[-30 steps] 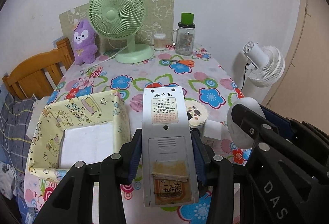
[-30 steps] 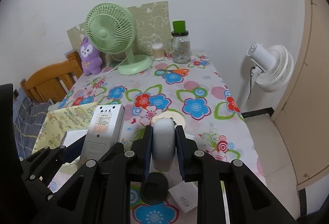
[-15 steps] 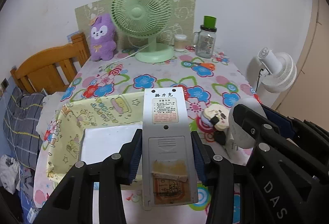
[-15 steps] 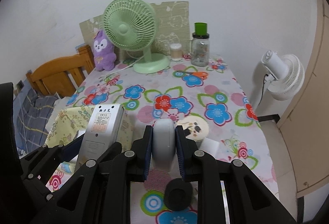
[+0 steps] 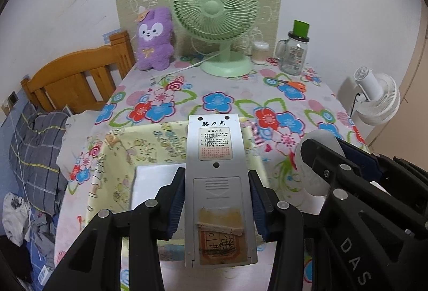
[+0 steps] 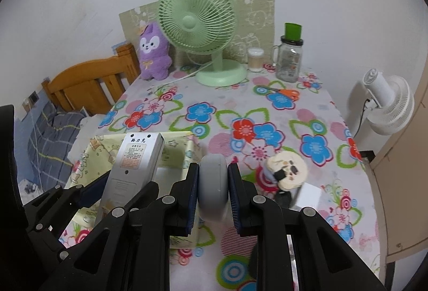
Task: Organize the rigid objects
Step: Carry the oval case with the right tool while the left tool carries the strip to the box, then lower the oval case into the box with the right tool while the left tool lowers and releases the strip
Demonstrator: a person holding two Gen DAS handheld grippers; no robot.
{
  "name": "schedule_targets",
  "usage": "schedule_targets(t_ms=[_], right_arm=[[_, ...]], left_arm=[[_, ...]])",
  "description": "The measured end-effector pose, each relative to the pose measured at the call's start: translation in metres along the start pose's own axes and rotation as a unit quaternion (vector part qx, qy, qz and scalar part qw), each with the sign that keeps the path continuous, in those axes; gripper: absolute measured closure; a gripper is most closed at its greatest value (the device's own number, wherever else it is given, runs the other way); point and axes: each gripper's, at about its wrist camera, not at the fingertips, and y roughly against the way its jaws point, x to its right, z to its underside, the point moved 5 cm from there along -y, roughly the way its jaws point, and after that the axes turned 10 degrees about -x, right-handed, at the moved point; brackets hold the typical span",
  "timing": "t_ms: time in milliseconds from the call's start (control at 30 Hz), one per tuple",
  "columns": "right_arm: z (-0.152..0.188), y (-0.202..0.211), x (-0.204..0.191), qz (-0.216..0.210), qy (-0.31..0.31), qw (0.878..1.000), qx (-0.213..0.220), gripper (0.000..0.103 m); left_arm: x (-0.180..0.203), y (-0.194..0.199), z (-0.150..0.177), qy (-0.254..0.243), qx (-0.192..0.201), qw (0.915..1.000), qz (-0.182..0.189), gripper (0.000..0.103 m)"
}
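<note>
Left gripper [image 5: 216, 206] clamped mid-body on stiff, light remote [image 5: 215, 173]; right gripper [image 6: 213, 188] jaws pinching smooth, slip-prone grey puck [image 6: 213, 181].

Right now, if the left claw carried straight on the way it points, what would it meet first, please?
Most likely the yellow patterned box: the left claw, shut on the grey remote, aims down at its white inside, though depth is unclear.

Matt grey plastic remote [image 5: 219, 173], glossy floral tablecloth [image 5: 227, 104], varnished wooden bed frame [image 5: 77, 77], fluffy plush toy [image 5: 155, 42], clear glass jar [image 5: 294, 55].
</note>
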Motion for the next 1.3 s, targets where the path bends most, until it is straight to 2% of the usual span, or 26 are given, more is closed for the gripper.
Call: schedule_targets(t_ms=[333, 633, 800, 933, 1133, 1300], right_arm=[[-0.007, -0.033, -0.037, -0.026, 0.014, 0.999, -0.043, 0.078], [-0.008, -0.072, -0.058, -0.022, 0.031, 0.996, -0.082, 0.078], [-0.007, -0.095, -0.063, -0.011, 0.035, 0.994, -0.1, 0.078], [-0.009, -0.105, -0.063, -0.015, 0.036, 0.994, -0.105, 0.078], [-0.01, -0.108, -0.064, -0.005, 0.039, 0.993, -0.108, 0.077], [-0.011, -0.106, -0.063, -0.01, 0.038, 0.992, -0.118, 0.074]], left_arm=[[-0.037, -0.019, -0.001, 0.012, -0.029, 0.9995, -0.007, 0.057], [-0.064, -0.054, 0.003, 0.028, -0.07, 0.9971, -0.011, 0.057], [-0.072, -0.074, 0.007, 0.033, -0.087, 0.9955, -0.016, 0.057], [-0.073, -0.078, 0.004, 0.034, -0.087, 0.9955, -0.018, 0.057], [-0.074, -0.083, 0.006, 0.043, -0.102, 0.9939, 0.003, 0.057], [-0.07, -0.079, 0.005, 0.045, -0.107, 0.9931, 0.011, 0.049]])
